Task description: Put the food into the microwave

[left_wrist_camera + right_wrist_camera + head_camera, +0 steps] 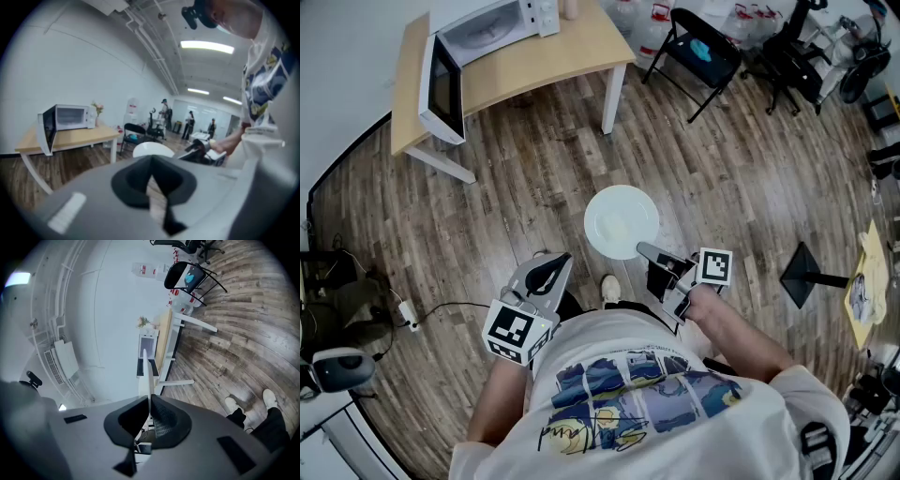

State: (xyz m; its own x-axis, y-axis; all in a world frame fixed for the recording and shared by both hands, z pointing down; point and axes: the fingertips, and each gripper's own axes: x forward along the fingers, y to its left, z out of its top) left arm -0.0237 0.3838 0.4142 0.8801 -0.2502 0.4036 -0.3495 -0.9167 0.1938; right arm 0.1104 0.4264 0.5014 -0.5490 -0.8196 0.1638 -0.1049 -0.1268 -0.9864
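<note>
Above the floor, right tongs clamp the white plate by its rim; left tongs closed, empty.

A white plate sits at centre, a white, dark-windowed microwave at eleven o'clock on a pale wood table, over brown plank-grained floor.

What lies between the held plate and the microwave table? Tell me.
Only bare wooden floor separates the plate from the table, per the head view.
</note>
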